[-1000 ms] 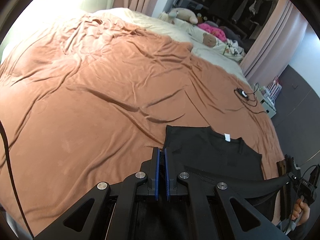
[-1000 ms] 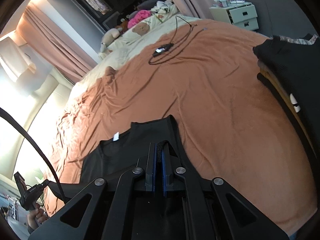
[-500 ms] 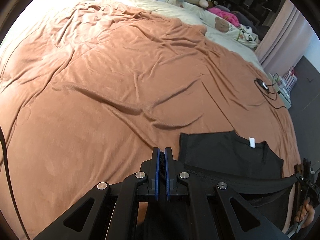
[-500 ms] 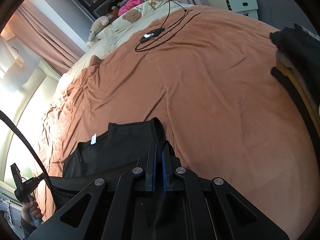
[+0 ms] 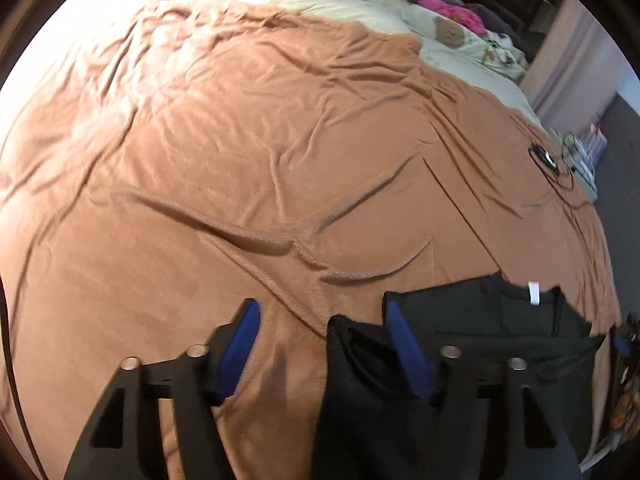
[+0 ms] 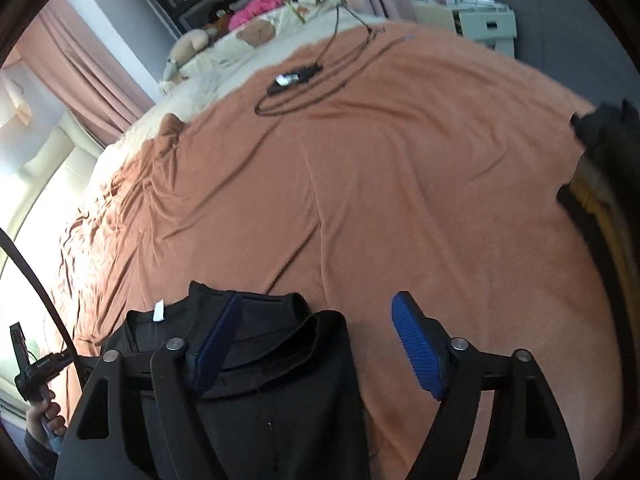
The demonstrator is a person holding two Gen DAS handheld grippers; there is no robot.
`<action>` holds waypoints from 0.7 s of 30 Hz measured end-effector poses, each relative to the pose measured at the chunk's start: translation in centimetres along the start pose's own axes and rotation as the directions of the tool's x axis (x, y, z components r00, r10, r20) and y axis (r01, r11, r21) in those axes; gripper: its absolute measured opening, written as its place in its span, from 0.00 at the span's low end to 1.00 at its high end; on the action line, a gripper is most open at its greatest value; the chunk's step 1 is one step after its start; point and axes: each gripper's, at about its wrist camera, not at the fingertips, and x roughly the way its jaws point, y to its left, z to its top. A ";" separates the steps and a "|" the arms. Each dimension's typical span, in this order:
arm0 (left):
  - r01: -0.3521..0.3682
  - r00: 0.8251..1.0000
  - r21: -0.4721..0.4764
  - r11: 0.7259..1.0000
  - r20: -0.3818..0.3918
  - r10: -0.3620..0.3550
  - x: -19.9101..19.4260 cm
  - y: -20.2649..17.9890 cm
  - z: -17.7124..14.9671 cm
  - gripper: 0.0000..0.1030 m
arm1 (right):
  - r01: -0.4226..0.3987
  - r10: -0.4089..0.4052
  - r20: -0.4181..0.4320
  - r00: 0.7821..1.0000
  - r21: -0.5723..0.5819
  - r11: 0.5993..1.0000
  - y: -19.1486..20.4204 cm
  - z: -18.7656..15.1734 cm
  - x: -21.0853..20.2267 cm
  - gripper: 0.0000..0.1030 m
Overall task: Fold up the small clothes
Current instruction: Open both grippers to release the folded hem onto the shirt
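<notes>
Bed: rumpled brown blanket (image 5: 248, 168) covers most of it; cream sheet (image 6: 224, 64) at the 12 o'clock end.
Far end: soft toys (image 6: 188, 46) and a pink heap (image 6: 256, 6) by the pink curtains (image 6: 100, 76).
Cable: black cord with a small plug block (image 6: 298, 78), on the blanket toward 12 o'clock in the right view.
Drawers: white unit (image 6: 486, 24) at 1 o'clock, off the bed.
Pile: dark and yellow clothes (image 6: 600, 184) at the 3 o'clock edge, blurred.
Shirt: black (image 6: 260, 380), lies on the blanket at 6 o'clock, white neck tag (image 6: 159, 311) up.
Left gripper (image 5: 324, 344): jaws have just been opening and stand spread; a folded shirt edge lies loose between them, next to the right-hand pad, not pinched.
Right gripper (image 6: 316, 344): jaws have just been opening, spread wide; the shirt's shoulder lies between them, unclamped.
Hand (image 6: 42, 412): at 8 o'clock in the right view, grips the other tool's handle.
</notes>
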 end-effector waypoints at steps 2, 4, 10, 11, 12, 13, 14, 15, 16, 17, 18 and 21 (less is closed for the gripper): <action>0.011 1.000 0.023 1.000 -0.015 -0.011 -0.2 0.2 -0.4 0.67 | -0.004 0.004 -0.021 1.000 -0.028 1.000 0.0 -0.7 -0.1 0.74; 0.033 0.999 0.036 0.999 -0.029 -0.032 -0.4 0.6 -0.8 0.67 | 0.002 -0.004 -0.036 0.999 -0.059 0.998 -0.1 -1.5 -0.4 0.74; 0.034 0.998 0.137 0.990 -0.059 -0.026 -0.9 0.2 -2.1 0.67 | 0.042 -0.060 -0.089 0.994 -0.187 0.981 0.4 -3.1 -0.3 0.74; 0.031 0.998 0.158 0.987 -0.066 -0.020 -0.8 0.0 -2.4 0.67 | 0.061 -0.084 -0.100 0.991 -0.215 0.975 0.7 -3.2 0.0 0.74; 0.019 0.997 0.182 0.983 -0.074 -0.005 -0.8 -0.2 -2.6 0.67 | 0.088 -0.119 -0.114 0.986 -0.247 0.965 1.0 -3.4 0.4 0.74; -0.003 0.996 0.209 0.978 -0.084 0.021 -0.6 -0.4 -2.9 0.67 | 0.119 -0.161 -0.131 0.978 -0.287 0.951 1.3 -3.8 0.9 0.74; -0.017 0.995 0.226 0.974 -0.091 0.038 -0.4 -0.5 -3.1 0.67 | 0.121 -0.171 -0.141 0.975 -0.307 0.944 1.6 -4.0 1.3 0.74; -0.021 0.994 0.237 0.971 -0.102 0.046 -0.2 -0.5 -3.3 0.67 | 0.118 -0.174 -0.151 0.973 -0.322 0.939 1.7 -4.2 1.5 0.74; -0.020 0.991 0.246 0.969 -0.122 0.051 0.4 -0.6 -3.4 0.67 | 0.115 -0.177 -0.160 0.971 -0.335 0.935 1.7 -4.5 1.9 0.74; -0.023 0.990 0.249 0.968 -0.130 0.056 0.8 -0.5 -3.5 0.67 | 0.114 -0.179 -0.164 0.970 -0.342 0.933 1.8 -4.6 2.2 0.74; -0.030 0.988 0.253 0.967 -0.139 0.067 1.3 -0.6 -3.4 0.67 | 0.116 -0.186 -0.168 0.968 -0.354 0.928 2.0 -4.7 2.7 0.74; -0.039 0.986 0.262 0.964 -0.148 0.081 2.7 -1.0 -3.0 0.67 | 0.128 -0.205 -0.169 0.964 -0.384 0.914 2.8 -4.3 4.1 0.74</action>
